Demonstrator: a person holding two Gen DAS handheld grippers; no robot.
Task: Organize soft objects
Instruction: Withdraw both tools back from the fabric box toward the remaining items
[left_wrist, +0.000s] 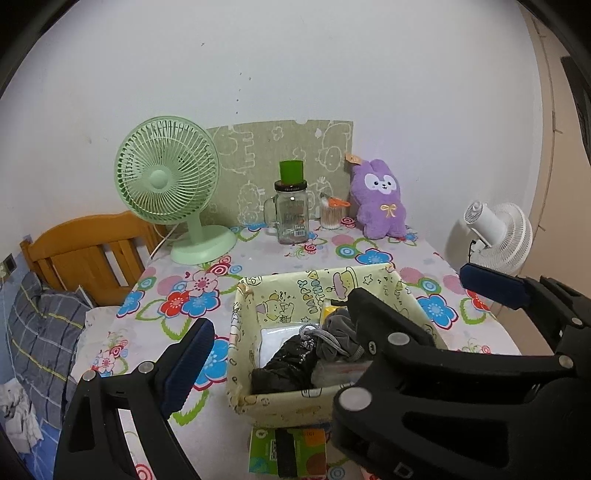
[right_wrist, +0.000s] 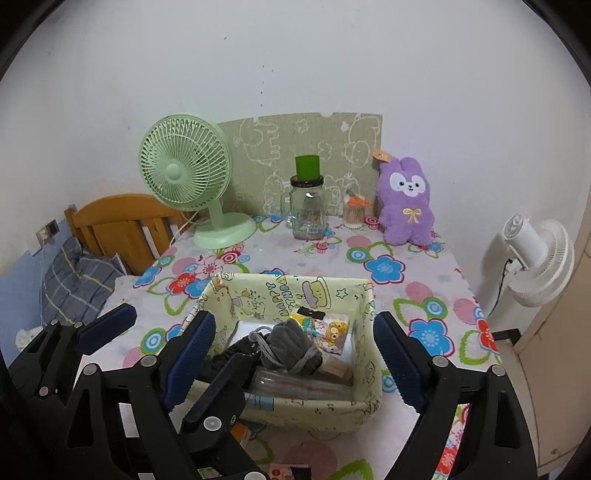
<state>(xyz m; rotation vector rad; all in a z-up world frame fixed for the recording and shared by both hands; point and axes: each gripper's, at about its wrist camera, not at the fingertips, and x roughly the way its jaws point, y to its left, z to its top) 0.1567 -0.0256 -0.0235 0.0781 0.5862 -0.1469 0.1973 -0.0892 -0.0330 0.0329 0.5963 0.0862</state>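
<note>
Left gripper (left_wrist: 280, 336): jaws spread wide, empty.
Right gripper (right_wrist: 295, 350): jaws apart, nothing held.
Fabric bin (right_wrist: 258, 295): just ahead, below both.
Grey pouch (right_wrist: 291, 345): inside bin.

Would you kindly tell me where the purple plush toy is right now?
In both views the purple plush toy sits upright at the table's far right, against the wall, beside the cotton swab jar.

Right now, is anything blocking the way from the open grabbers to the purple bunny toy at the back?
Yes. The yellow fabric bin sits right in front of both grippers, between them and the purple bunny plush. Beyond the bin, only bare flowered tablecloth lies before the plush.
</note>
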